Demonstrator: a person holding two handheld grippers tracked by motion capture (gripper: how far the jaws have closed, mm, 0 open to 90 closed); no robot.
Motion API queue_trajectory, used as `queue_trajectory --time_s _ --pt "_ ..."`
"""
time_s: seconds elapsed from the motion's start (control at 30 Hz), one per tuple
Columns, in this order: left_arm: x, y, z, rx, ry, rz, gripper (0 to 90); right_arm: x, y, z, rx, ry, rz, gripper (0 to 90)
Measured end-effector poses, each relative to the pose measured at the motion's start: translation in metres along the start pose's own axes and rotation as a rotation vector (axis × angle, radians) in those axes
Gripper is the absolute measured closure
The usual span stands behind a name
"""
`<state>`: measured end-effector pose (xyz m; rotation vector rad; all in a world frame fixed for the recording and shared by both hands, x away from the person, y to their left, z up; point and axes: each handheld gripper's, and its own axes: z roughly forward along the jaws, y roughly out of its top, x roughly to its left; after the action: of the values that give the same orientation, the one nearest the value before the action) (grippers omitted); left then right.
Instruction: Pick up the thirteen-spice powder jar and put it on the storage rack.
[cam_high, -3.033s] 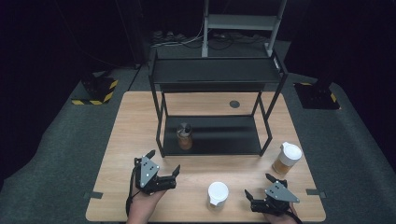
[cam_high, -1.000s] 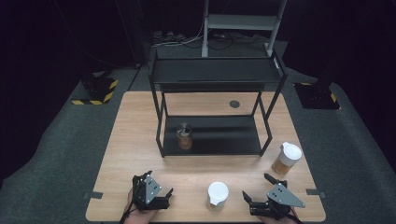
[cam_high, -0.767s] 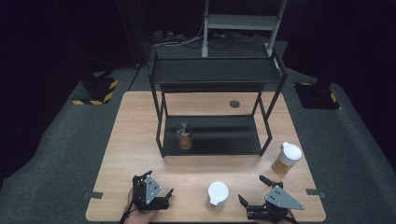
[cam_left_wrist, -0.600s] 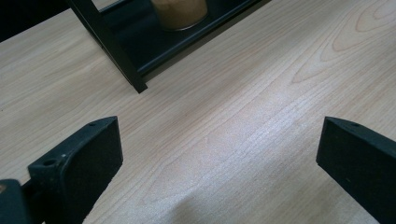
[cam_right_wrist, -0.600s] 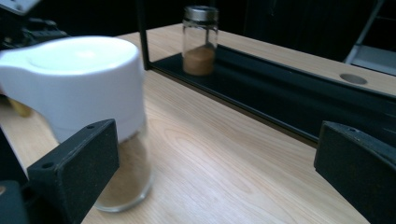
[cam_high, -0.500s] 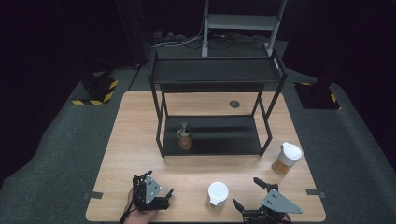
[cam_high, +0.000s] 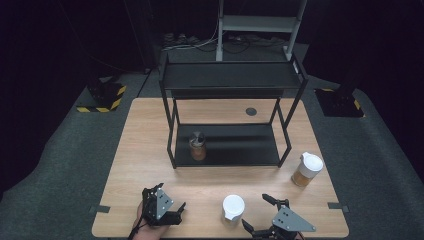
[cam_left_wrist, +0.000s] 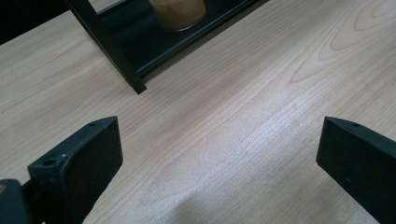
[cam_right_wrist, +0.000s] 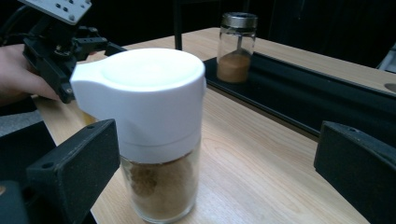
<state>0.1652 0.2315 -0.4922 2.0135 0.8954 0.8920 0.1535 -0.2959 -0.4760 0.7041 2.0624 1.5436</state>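
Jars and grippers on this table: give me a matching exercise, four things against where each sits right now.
Things:
1. metal-lid jar
2. near white-lid jar
3. far white-lid jar
4. left gripper

Places:
A. right edge of the table, beside the rack
B. lower shelf of the rack
C. front left of the table, jaws open over bare wood
D. front middle, just ahead of the open right gripper

Pairs: 1-B, 2-D, 3-A, 4-C

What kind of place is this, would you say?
Probably a lab or studio set up for recording handling tasks, not a kitchen: a bare wooden table ringed by darkness, hazard-striped blocks on a grey carpeted floor, and a metal stand with cables behind the black rack.
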Motion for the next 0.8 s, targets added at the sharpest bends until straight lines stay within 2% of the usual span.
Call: queue_trajectory --time_s 0.57,0.8 --pt "0.0 -0.001 0.0 -0.003 0.001 0.005 0.8 0.001 -0.004 0.016 0.024 0.074 -0.003 1.2" --pt "-0.001 -0.001 0.0 -0.006 0.003 0.007 0.8 0.001 -0.007 0.025 0.028 0.095 0.002 5.8"
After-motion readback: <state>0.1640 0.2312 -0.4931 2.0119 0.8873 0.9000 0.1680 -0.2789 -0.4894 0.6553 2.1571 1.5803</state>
